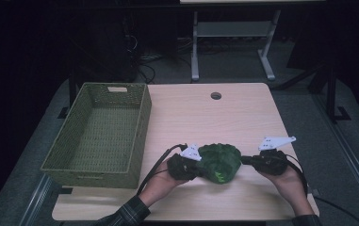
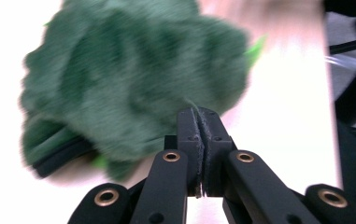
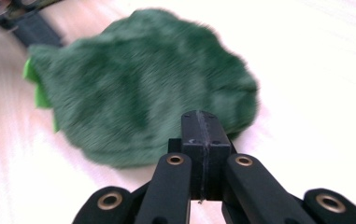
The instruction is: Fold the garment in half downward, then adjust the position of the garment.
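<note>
Though gripped, green cloth (image 1: 219, 161) between fingers (image 2: 198, 135).

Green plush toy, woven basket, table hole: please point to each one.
Green plush toy (image 1: 219, 161): high view, middle of its furry top.
Woven basket (image 1: 141, 129): high view, right rim.
Table hole (image 1: 216, 96): high view, its centre.

Looking like a lab or recording room rather than a home. Sitting under a fixed overhead camera: a pale wood tabletop (image 1: 243, 117) with a round cable hole (image 1: 216, 96). Standing behind it on grey floor: the metal legs of a second desk (image 1: 195, 52), with loose cables (image 1: 144, 66) trailing beside dark equipment. Surrounding everything: dim, black-draped walls. Resting at the left edge: a green woven basket (image 1: 139, 136).
</note>
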